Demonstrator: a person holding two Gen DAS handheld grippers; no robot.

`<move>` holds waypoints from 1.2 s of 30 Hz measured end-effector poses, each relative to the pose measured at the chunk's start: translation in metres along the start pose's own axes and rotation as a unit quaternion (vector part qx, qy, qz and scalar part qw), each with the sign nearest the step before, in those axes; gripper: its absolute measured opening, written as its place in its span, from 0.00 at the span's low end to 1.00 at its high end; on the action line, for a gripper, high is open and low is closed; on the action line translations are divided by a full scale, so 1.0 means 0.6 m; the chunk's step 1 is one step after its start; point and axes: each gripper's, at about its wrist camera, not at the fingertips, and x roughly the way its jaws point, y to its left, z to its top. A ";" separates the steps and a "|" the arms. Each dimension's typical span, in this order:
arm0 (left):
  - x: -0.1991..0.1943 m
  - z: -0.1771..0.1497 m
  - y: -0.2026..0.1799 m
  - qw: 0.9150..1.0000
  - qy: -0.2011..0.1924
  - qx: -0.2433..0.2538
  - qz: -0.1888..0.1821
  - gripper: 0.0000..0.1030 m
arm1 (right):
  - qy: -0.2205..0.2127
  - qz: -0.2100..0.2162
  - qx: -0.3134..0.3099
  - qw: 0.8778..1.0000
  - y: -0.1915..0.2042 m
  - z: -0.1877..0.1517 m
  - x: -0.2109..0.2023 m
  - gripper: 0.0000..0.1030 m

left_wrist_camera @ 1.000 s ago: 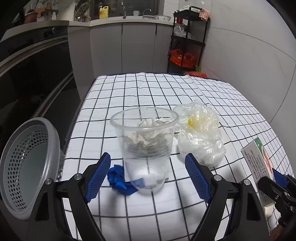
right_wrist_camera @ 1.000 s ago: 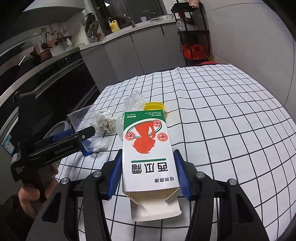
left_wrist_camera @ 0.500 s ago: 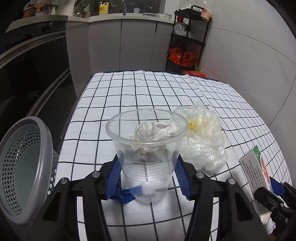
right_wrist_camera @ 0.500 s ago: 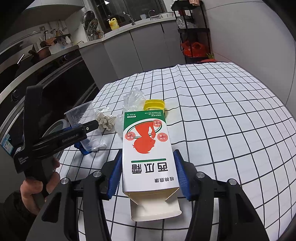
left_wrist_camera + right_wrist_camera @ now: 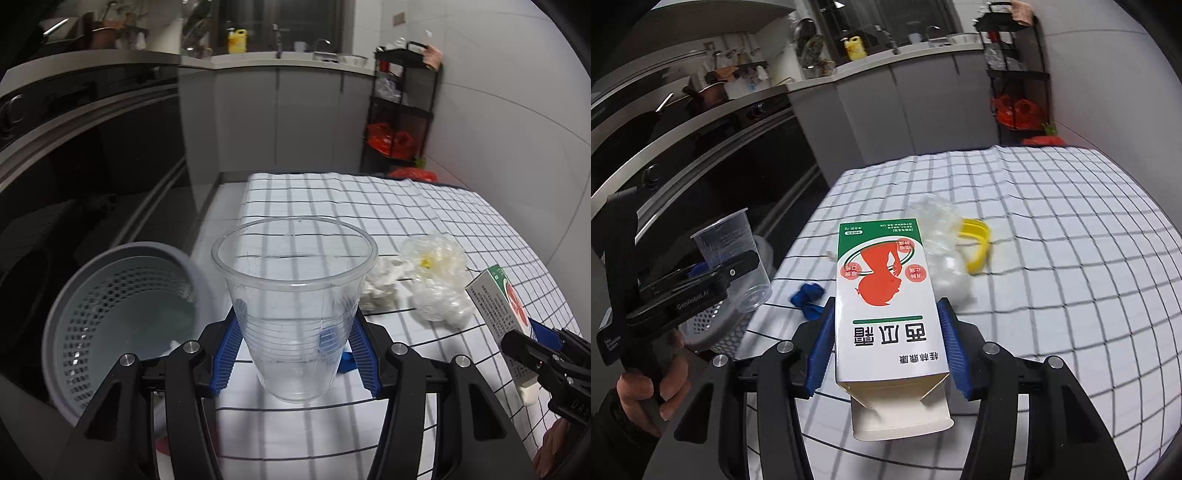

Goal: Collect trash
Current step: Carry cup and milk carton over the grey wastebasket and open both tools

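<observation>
My left gripper (image 5: 295, 354) has its blue pads clamped on the lower sides of a clear plastic cup (image 5: 295, 295), which I hold upright and off the table; the cup looks empty from this camera. Just left of it and lower sits the grey perforated basket (image 5: 122, 317), its mouth tipped toward me, with something pale at the bottom that I cannot make out. Through the cup's wall I see a blue scrap (image 5: 345, 356) on the checked tablecloth (image 5: 369, 206), then a crumpled white paper (image 5: 380, 291), then a clear plastic bag (image 5: 437, 280) with a yellow spot inside. My right gripper (image 5: 886, 354) grips a white carton (image 5: 886, 291) with red and green print by its long sides, its open flap end toward the camera. Only the right camera shows the hand (image 5: 646, 398) carrying the left tool, the cup hanging above the basket's rim, and a yellow piece (image 5: 977, 251) lying beside the bag, which the left camera hides almost wholly. Only the left camera looks into the basket. Far back in both stand grey cabinets and a black shelf rack (image 5: 402, 110).
</observation>
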 end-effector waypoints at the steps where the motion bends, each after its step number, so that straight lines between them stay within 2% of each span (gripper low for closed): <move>1: -0.008 0.000 0.018 1.000 -0.002 -0.008 0.008 0.52 | 0.000 0.012 -0.007 1.000 0.015 0.007 0.006 0.50; 6: -0.031 -0.006 0.104 0.998 -0.001 -0.043 0.054 0.52 | 0.007 0.065 -0.040 0.997 0.090 0.035 0.043 0.50; 13: -0.044 -0.031 0.226 0.987 0.017 -0.097 0.128 0.52 | 0.039 0.139 -0.094 0.985 0.213 0.063 0.121 0.50; 21: -0.038 -0.046 0.285 0.979 0.031 -0.132 0.153 0.52 | 0.065 0.184 -0.132 0.972 0.321 0.079 0.192 0.50; 31: -0.020 -0.058 0.315 0.975 0.049 -0.141 0.163 0.54 | 0.108 0.192 -0.148 0.964 0.371 0.068 0.260 0.50; 34: -0.018 -0.058 0.320 0.973 0.049 -0.147 0.169 0.57 | 0.114 0.192 -0.150 0.963 0.371 0.066 0.266 0.51; 36: -0.020 -0.059 0.324 0.973 0.047 -0.151 0.169 0.63 | 0.114 0.193 -0.144 0.964 0.368 0.067 0.267 0.52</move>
